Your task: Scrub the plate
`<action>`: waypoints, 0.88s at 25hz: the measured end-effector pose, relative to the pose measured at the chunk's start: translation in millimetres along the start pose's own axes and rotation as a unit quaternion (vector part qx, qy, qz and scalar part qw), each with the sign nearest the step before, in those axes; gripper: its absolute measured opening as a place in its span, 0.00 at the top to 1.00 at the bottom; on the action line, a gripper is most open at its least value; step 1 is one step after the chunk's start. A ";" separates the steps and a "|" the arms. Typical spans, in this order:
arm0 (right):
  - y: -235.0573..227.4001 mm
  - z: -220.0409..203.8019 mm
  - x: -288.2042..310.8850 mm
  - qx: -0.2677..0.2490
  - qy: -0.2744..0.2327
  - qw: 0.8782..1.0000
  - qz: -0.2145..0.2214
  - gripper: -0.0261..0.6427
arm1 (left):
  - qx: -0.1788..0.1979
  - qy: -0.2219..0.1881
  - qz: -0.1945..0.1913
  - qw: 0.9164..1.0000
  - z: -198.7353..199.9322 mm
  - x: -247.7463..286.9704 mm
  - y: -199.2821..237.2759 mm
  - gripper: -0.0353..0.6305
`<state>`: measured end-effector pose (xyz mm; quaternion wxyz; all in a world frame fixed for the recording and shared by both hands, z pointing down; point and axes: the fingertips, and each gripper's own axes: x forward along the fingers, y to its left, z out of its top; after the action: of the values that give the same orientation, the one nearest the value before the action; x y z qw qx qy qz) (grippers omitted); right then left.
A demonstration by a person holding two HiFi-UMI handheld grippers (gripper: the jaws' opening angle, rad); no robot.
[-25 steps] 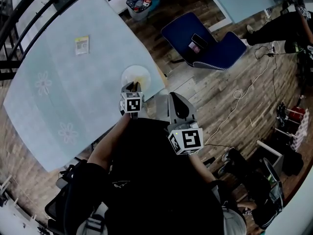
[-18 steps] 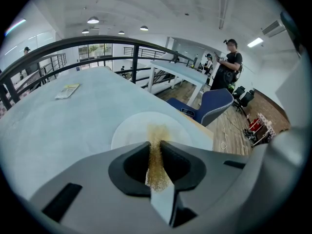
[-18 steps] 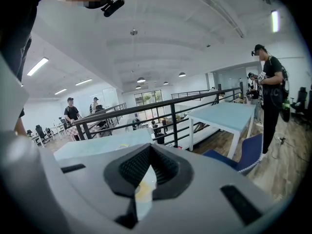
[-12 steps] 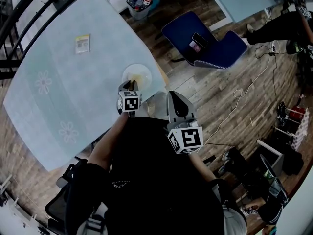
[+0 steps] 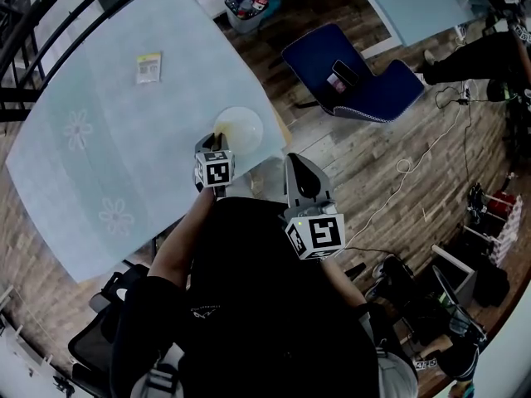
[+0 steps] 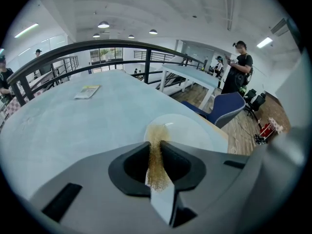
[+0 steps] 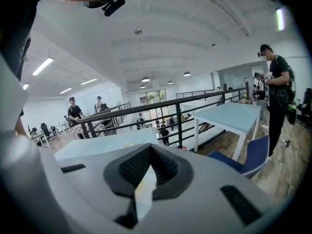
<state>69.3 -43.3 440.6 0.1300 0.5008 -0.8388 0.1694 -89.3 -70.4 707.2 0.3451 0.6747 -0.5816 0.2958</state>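
A pale round plate (image 5: pixel 239 125) lies near the right corner of the light blue table (image 5: pixel 99 156); in the left gripper view the plate (image 6: pixel 195 130) sits just beyond the jaws. My left gripper (image 5: pixel 214 149) hovers at the plate's near edge, shut on a tan scouring pad (image 6: pixel 155 155) whose tip reaches over the plate's rim. My right gripper (image 5: pixel 300 168) is off the table beside the corner, held level and away from the plate. Its jaws (image 7: pixel 146 177) are shut with nothing between them.
A small yellow packet (image 5: pixel 148 67) lies far back on the table. A blue chair (image 5: pixel 353 77) with a phone on it stands to the right on the wooden floor. A bin (image 5: pixel 246 7) and black railing (image 5: pixel 50 19) sit beyond the table. A person (image 6: pixel 237 67) stands by another table.
My left gripper with the pad has shifted slightly left along the plate's near edge. The right gripper has stayed in place.
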 end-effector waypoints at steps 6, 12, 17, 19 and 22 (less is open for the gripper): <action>2.0 2.2 0.5 -0.005 -0.001 1.000 0.002 0.95 | -0.012 -0.007 0.011 1.000 1.7 -3.6 13.4 0.85; 1.9 1.4 -3.2 -0.003 -0.003 1.000 -0.005 0.95 | -0.018 -0.013 0.017 1.000 -0.2 -7.1 21.3 0.85; -3.1 -1.1 -5.7 0.003 -0.002 1.000 -0.012 0.95 | -0.019 -0.019 0.027 0.999 -0.1 -11.3 26.4 0.85; -3.5 -1.9 -5.6 0.005 -0.002 1.000 -0.015 0.95 | -0.015 -0.020 0.029 0.999 -1.3 -11.3 29.6 0.85; -2.0 -2.9 -4.7 0.007 0.000 1.000 -0.014 0.95 | -0.007 -0.020 0.031 0.999 -1.8 -12.9 34.0 0.85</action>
<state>73.4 -39.3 441.7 0.1286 0.5138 -0.8304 0.1730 -124.8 -64.3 702.0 0.3286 0.6597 -0.6109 0.2890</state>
